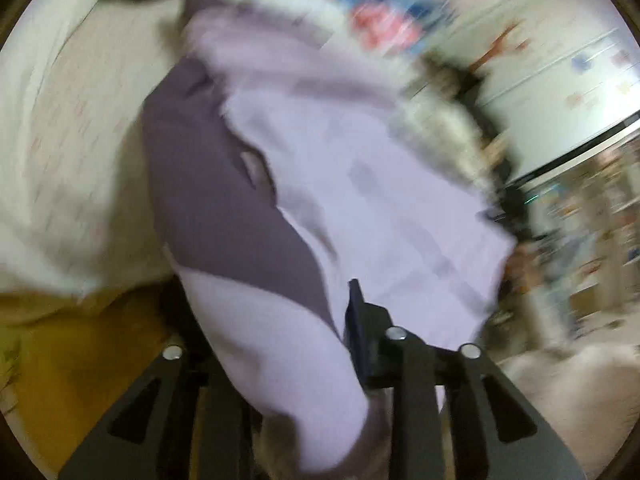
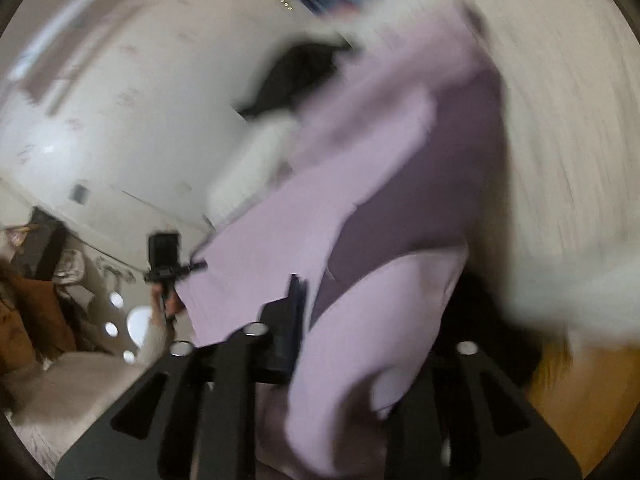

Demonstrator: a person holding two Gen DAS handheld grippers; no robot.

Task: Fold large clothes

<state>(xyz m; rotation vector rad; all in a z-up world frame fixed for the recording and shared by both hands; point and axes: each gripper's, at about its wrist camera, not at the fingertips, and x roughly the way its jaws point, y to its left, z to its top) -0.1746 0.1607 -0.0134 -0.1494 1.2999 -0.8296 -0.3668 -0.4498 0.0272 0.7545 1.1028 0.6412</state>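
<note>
Both views are smeared by motion blur, so fine detail is lost. A large lilac garment [image 1: 360, 184] of soft, matte knit fills the centre of each view. It hangs in loose, rounded folds, and a darker grey-purple panel [image 1: 224, 200] curves down through the pale cloth.

In the left wrist view, the left claw [image 1: 304, 344] pinches a thick roll of the garment. One dark, flat finger [image 1: 358, 320] presses against the cloth's right side, while the other finger is buried under the fabric. Behind the garment lies a bed [image 1: 60, 140] covered with a cream sheet carrying a faint, small print. A mustard-yellow surface [image 1: 80, 360] shows at the lower left.

In the right wrist view, the right claw [image 2: 360, 320] likewise grips a bunched fold of the garment. Its one visible finger [image 2: 294, 320], dark and slab-like, sits tight against the cloth's left edge. The cloth rises from this claw toward the upper right, over a pale ribbed bedcover [image 2: 560, 140]. At the left of this view, a hand [image 2: 168, 304] in a light sleeve holds the other gripper's black handle at the garment's far edge. Glossy white walls [image 2: 120, 120] curve behind.
</note>
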